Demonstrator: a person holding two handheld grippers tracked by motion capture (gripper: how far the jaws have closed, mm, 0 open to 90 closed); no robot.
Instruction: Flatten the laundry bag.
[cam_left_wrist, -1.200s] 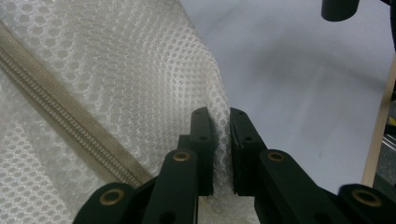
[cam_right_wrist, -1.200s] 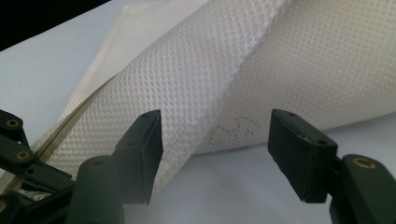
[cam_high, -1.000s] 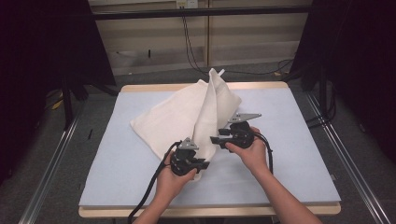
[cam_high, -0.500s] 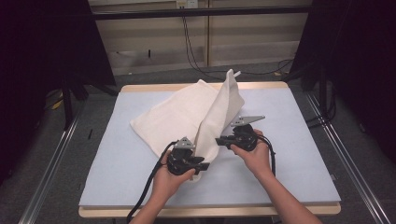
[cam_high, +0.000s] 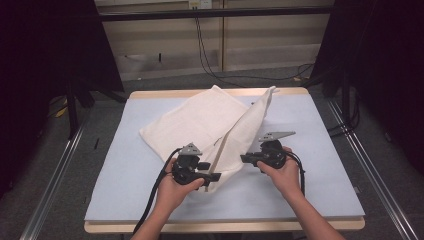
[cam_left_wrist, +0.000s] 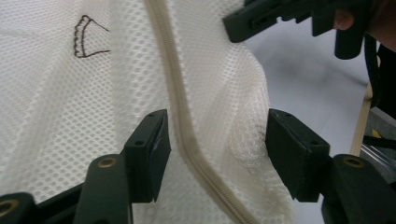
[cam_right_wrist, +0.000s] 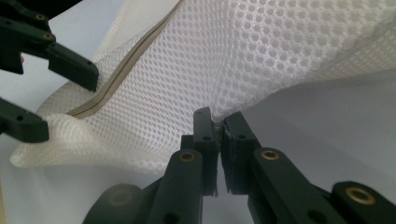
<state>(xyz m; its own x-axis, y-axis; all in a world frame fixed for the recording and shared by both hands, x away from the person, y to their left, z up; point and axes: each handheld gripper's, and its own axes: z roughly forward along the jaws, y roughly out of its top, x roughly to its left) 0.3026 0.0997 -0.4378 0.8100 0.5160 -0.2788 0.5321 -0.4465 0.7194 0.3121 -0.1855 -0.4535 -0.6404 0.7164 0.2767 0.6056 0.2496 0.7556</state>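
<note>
From the high view, a white mesh bag (cam_high: 200, 125) lies mid-bench, one flap lifted toward 1 o'clock. In the left gripper view, the left gripper (cam_left_wrist: 217, 144) is spread astride the zipper (cam_left_wrist: 180, 107). In the right gripper view, the right gripper (cam_right_wrist: 218, 128) pinches the mesh edge; it looks light, limp and best held by the hem.

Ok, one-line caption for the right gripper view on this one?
Right gripper pinches the edge of a white mesh bag above the table, while the left gripper holds open jaws around the bag's zipper end.
</note>
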